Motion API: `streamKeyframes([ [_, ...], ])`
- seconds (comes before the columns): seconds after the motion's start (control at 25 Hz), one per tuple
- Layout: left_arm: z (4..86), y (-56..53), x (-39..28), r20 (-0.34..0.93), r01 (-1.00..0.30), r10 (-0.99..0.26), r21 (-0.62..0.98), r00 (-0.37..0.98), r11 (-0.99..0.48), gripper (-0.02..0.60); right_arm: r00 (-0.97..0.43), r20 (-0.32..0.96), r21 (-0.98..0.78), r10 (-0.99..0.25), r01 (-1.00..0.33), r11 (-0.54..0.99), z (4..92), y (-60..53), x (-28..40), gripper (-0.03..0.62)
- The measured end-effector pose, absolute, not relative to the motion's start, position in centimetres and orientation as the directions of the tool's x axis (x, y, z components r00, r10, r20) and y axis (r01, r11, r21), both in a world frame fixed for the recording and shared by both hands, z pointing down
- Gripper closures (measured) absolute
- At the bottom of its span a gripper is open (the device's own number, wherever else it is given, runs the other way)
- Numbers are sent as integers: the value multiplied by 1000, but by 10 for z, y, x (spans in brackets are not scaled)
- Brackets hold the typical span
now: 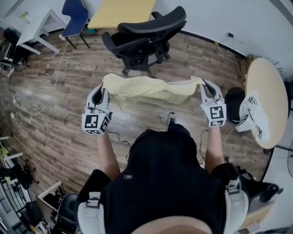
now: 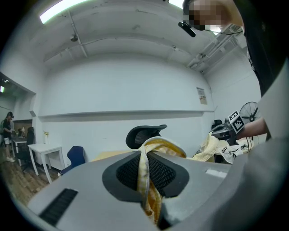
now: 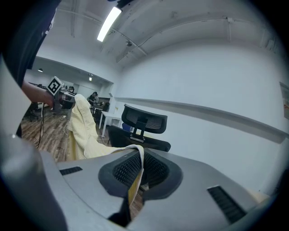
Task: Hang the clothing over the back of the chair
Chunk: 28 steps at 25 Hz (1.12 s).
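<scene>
A pale yellow garment (image 1: 151,89) hangs stretched between my two grippers, in front of a black office chair (image 1: 145,39) whose headrest (image 1: 153,23) faces me. My left gripper (image 1: 103,87) is shut on the garment's left end; in the left gripper view the yellow cloth (image 2: 149,180) is bunched between the jaws. My right gripper (image 1: 204,87) is shut on the right end, with a cloth edge (image 3: 134,178) pinched between its jaws. The chair (image 3: 142,131) stands just beyond the cloth in the right gripper view, and its headrest (image 2: 144,134) shows past the left jaws.
A yellow-topped table (image 1: 121,11) stands behind the chair, with a blue chair (image 1: 75,16) to its left. A round table (image 1: 265,98) at the right carries a white cloth (image 1: 254,114). Cables (image 1: 50,91) trail over the wooden floor at the left.
</scene>
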<state>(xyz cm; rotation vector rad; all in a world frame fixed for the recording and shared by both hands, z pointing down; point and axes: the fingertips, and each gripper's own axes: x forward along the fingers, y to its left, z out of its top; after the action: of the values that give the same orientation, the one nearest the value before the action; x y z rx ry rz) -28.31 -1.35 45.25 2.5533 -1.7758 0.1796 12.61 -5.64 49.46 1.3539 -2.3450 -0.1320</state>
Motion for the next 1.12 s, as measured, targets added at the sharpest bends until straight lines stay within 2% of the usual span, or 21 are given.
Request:
streamKeyframes([
  [0.6,429,-44,-249,113,-972,-974,-108,196,-208,555,-577,257,289,-775,-719,632,476,-158,148,592],
  [1.12,421,-57,-205,108,-984,-988,-131,110,-124,555,-632,237,281,-738,-683,675,477,-213,183,592],
])
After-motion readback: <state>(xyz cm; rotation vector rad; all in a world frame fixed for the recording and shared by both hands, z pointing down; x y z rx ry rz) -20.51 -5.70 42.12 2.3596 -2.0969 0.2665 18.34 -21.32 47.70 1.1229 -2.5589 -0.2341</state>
